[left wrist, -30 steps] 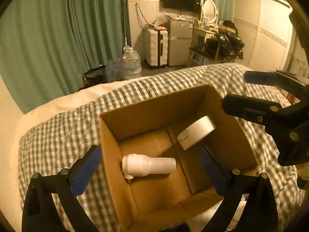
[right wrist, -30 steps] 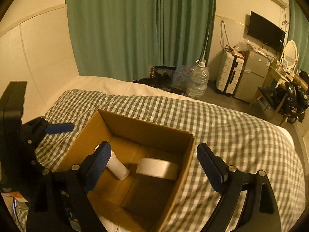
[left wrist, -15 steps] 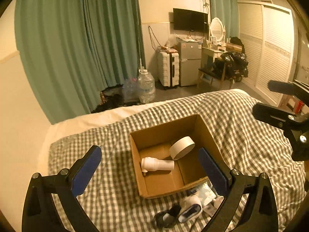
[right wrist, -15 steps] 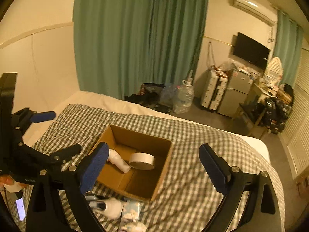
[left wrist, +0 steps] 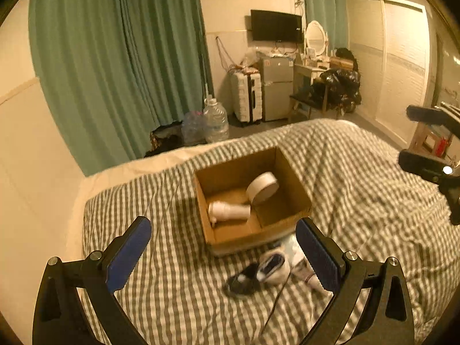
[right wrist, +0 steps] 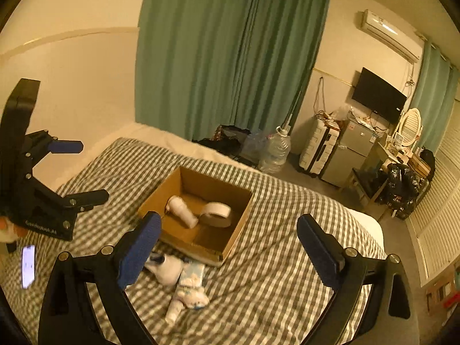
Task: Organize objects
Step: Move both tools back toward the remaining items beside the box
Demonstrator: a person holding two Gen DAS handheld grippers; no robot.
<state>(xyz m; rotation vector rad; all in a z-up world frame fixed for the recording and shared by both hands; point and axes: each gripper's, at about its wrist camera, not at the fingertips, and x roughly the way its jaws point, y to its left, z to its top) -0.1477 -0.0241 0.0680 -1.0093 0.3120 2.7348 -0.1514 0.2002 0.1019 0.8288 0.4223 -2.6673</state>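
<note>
Left claw [left wrist: 222, 245], right claw [right wrist: 228, 243]: black frames, blue pads, silver screws.

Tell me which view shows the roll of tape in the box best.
The left wrist view. There the tape roll leans on edge in the cardboard box, with its broad round face and rim turned toward the camera. In the right wrist view the same roll is blurred and seen more edge-on, beside the white bottle.

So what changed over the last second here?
Both grippers, left and right, pulled up and back from the box, so it looks smaller and loose items on the bed in front of it came into view. Nothing was gripped or released; both stayed open and empty. The bottle and tape roll lie in the box as before.
</note>
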